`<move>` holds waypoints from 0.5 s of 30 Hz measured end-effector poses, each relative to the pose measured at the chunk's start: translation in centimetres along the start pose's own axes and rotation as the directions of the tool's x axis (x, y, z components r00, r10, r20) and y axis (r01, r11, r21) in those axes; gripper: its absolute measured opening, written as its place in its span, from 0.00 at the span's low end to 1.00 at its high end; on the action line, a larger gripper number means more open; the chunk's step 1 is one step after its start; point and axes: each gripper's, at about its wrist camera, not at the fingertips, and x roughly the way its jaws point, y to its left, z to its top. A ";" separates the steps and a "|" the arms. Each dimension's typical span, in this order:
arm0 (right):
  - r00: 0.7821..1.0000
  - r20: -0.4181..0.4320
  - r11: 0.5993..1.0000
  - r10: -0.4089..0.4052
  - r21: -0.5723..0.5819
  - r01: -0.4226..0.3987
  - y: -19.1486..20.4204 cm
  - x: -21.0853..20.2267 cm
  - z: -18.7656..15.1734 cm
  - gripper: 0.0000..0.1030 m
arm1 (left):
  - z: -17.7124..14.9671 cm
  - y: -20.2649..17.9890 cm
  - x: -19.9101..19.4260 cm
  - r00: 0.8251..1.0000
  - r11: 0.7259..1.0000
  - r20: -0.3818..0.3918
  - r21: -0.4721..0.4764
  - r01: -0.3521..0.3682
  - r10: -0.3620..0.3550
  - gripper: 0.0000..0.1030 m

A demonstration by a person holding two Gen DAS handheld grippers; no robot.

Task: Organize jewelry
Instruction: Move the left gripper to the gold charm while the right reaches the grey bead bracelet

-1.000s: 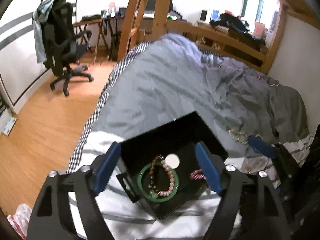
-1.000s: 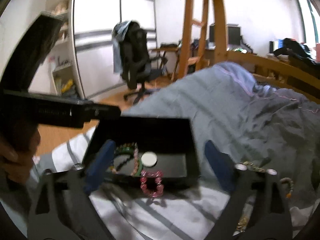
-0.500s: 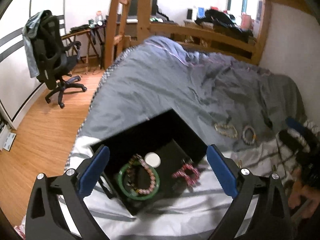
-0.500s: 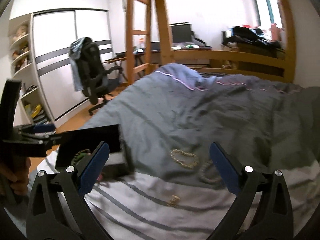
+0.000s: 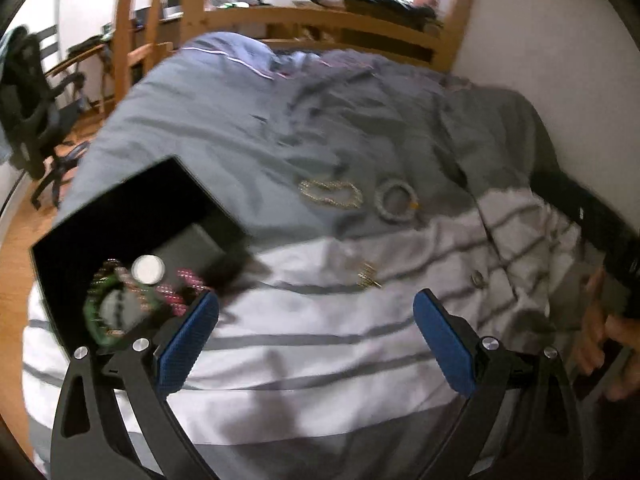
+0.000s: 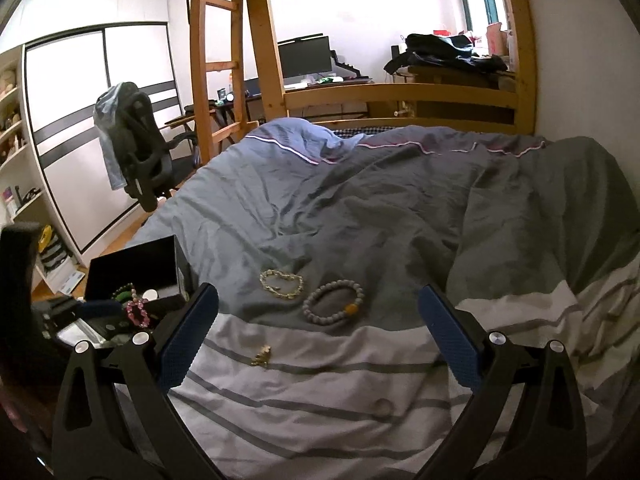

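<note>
Both cameras have swung rightward since half a second ago, so the open black jewelry box (image 5: 120, 216) now sits at the left edge of each view and the loose pieces on the bed lie centred. Much of the left wrist view is smeared by motion: the box contents blur together, though a green bangle (image 5: 96, 316), a pink beaded bracelet (image 5: 180, 284) and a small white disc (image 5: 148, 269) can be made out. The left gripper's near finger cuts off the box's front corner.

In the right wrist view the box (image 6: 132, 268) stands with its lid upright, the pink bracelet (image 6: 138, 312) draped over its front rim. On the grey duvet (image 6: 360, 208) lie a gold chain bracelet (image 6: 282, 284) and, just beside it, a grey beaded bracelet with one orange bead (image 6: 334, 304). Nearer, on the white striped sheet (image 6: 320, 400), rest a small gold earring-like piece (image 6: 262, 356) and a thin ring (image 6: 382, 408), too small to describe further.

The left gripper (image 5: 316, 332) and right gripper (image 6: 318, 328) both hang spread wide with nothing between their blue pads.
</note>
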 end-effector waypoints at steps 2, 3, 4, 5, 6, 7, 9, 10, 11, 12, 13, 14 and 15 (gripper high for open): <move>1.000 -0.007 1.000 0.009 0.001 -0.009 -0.4 0.2 -0.2 0.96 | -0.3 -1.6 0.9 1.000 0.998 -0.014 0.060 0.004 -0.003 0.93; 1.000 -0.008 1.000 0.009 0.002 -0.009 -0.5 0.3 -0.2 0.96 | -0.3 -2.2 1.5 1.000 0.996 -0.020 0.086 0.011 -0.010 0.93; 1.000 -0.009 1.000 0.003 0.005 -0.003 -0.8 0.6 -0.4 0.96 | -0.5 -2.6 1.8 0.999 0.995 -0.024 0.100 0.024 -0.021 0.93; 1.000 -0.015 1.000 0.001 0.009 -0.001 -1.0 0.8 -0.5 0.96 | -0.5 -3.0 2.3 0.999 0.993 -0.029 0.116 0.036 -0.033 0.93; 1.000 -0.021 1.000 0.004 0.013 -0.004 -1.2 0.9 -0.6 0.96 | -0.4 -3.2 2.7 0.999 0.991 -0.035 0.129 0.041 -0.037 0.90; 1.000 -0.026 1.000 0.012 0.021 -0.011 -1.5 1.2 -0.7 0.96 | -0.3 -3.4 3.4 0.998 0.989 -0.044 0.140 0.047 -0.041 0.87; 0.999 -0.030 0.999 0.026 0.041 -0.024 -2.2 1.7 -0.7 0.95 | -0.2 -3.8 4.8 0.995 0.986 -0.075 0.151 0.075 -0.065 0.78; 0.999 -0.031 0.999 0.028 0.043 -0.027 -2.4 1.8 -0.8 0.95 | -0.1 -4.0 5.4 0.994 0.985 -0.086 0.154 0.078 -0.065 0.76; 0.999 -0.033 0.999 0.030 0.042 -0.029 -2.6 2.2 -0.9 0.93 | -0.1 -4.2 6.1 0.993 0.984 -0.095 0.158 0.079 -0.064 0.72; 0.999 -0.038 0.999 0.034 0.040 -0.032 -2.6 2.5 -0.9 0.87 | -0.1 -4.4 7.0 0.992 0.982 -0.112 0.167 0.084 -0.065 0.67; 0.998 -0.044 0.999 0.038 0.036 -0.037 -2.7 2.9 -0.9 0.83 | 0.0 -4.4 7.5 0.990 0.981 -0.121 0.172 0.086 -0.066 0.65; 0.997 -0.058 0.999 0.045 0.031 -0.043 -2.7 3.6 -0.8 0.77 | 0.0 -4.6 8.2 0.989 0.980 -0.133 0.178 0.087 -0.064 0.62; 0.996 -0.073 0.999 0.047 0.027 -0.045 -2.6 4.2 -0.8 0.76 | 0.1 -4.6 8.7 0.988 0.979 -0.142 0.182 0.088 -0.063 0.62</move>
